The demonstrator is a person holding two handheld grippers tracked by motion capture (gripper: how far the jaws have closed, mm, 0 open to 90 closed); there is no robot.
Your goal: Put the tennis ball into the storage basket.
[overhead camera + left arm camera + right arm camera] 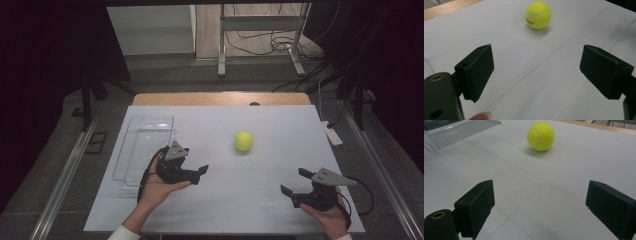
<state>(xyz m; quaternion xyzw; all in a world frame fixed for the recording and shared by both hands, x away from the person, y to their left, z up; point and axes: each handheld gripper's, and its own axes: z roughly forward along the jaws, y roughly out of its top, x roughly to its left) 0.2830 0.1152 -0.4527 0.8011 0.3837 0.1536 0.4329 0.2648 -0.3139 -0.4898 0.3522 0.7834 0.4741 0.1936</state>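
Observation:
A yellow tennis ball (243, 141) rests on the white table sheet (260, 200), a little right of centre. My left gripper (195, 160) sits left of the ball and points toward it, jaws wide apart with nothing between them. In the left gripper view the ball (538, 15) lies well ahead of the open gripper (537, 65). My right gripper (294, 181) is held near the front right, also open and empty. In the right gripper view the ball (540, 136) lies far ahead of that gripper (539, 202).
A clear plastic tray (145, 145) lies along the sheet's left side, just behind my left hand; it also appears in the right gripper view (461, 130). A small white device (332, 135) sits at the right edge. The wooden table edge (220, 98) runs along the back.

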